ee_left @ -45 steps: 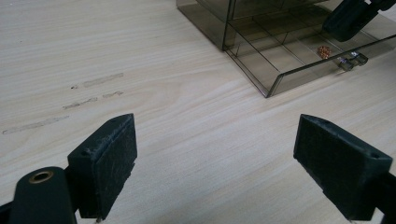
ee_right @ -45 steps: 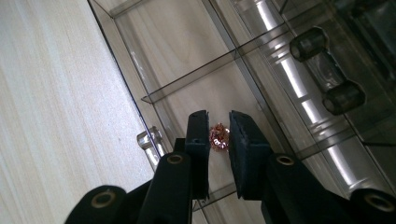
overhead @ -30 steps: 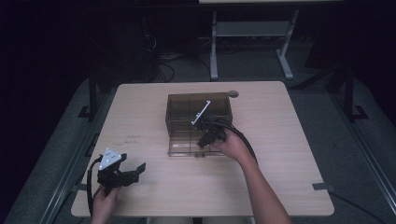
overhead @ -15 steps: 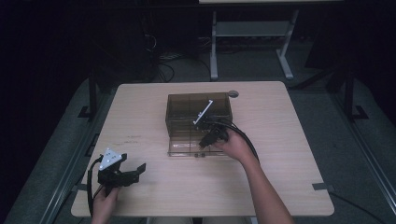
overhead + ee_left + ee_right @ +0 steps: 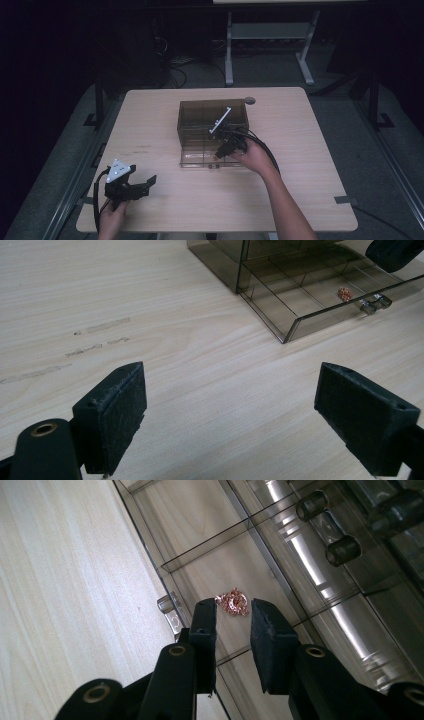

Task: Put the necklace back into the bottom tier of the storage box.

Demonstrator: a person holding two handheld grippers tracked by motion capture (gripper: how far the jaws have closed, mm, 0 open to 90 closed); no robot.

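**Two grippers, one small chain in an open drawer**

Two grippers are at work on a pale wooden table [image 5: 165,120]. A smoky, see-through drawer box [image 5: 210,116] stands near the middle of the table, and its bottom drawer [image 5: 200,159] is pulled out toward the person.

The right gripper [image 5: 220,154] hangs over the open drawer, tilted down into it. In the right gripper view its two black jaws stand a narrow gap apart, and they have just been opening a little. Nothing is pinched between them. A small rose-gold chain [image 5: 233,602], bunched into a little heap, lies on the floor of one drawer compartment, just past the jaw tips and in line with the gap. The pads do not touch it. The drawer's small metal handle [image 5: 170,611] shows just beside the left jaw.

The left gripper [image 5: 142,184] rests low near the table's front left corner, well apart from the box. Its jaws stand wide and hold nothing, with bare wood between them. From the left gripper view the chain [image 5: 343,294] shows as a tiny heap in the drawer, close to the front wall.
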